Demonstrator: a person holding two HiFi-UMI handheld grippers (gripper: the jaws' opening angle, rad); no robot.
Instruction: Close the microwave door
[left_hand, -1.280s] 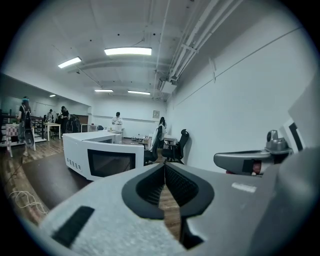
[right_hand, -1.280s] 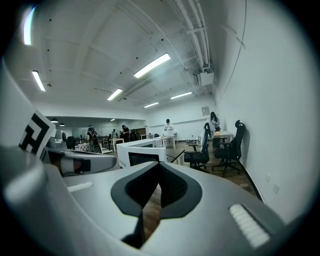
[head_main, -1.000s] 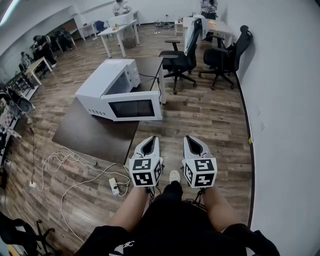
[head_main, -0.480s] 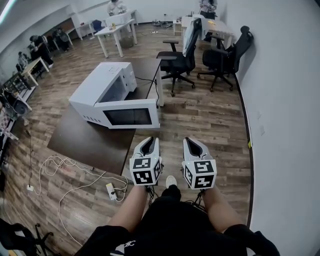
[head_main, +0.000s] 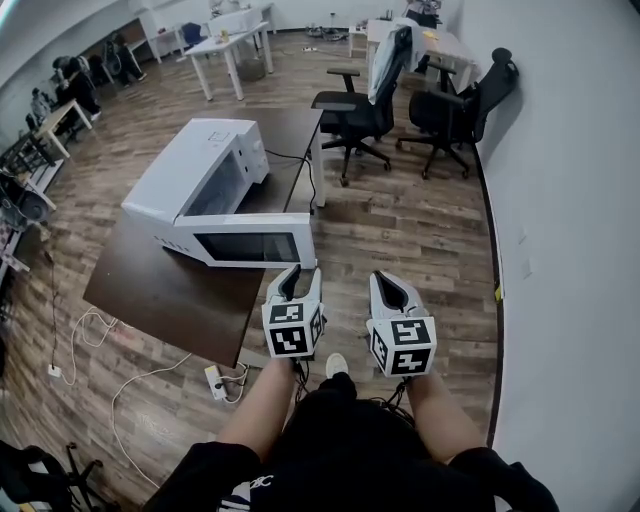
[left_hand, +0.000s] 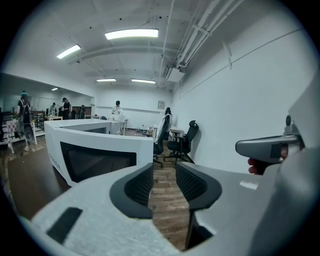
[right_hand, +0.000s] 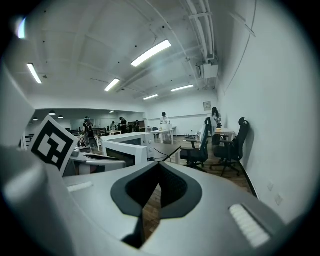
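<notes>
Evidently only approaching: short of the microwave door (head_main: 250, 246), swung open at the worktop's (head_main: 170, 300) right edge; left hand-held gripper (head_main: 293, 285) just opening, empty; right hand-held gripper (head_main: 385, 290) closed, empty; next, probably reaching in and pushing it shut

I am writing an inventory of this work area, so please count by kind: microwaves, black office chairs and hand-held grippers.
Microwave: 1
Black office chairs: 2
Grippers: 2 (left gripper, right gripper)
Total: 5
</notes>
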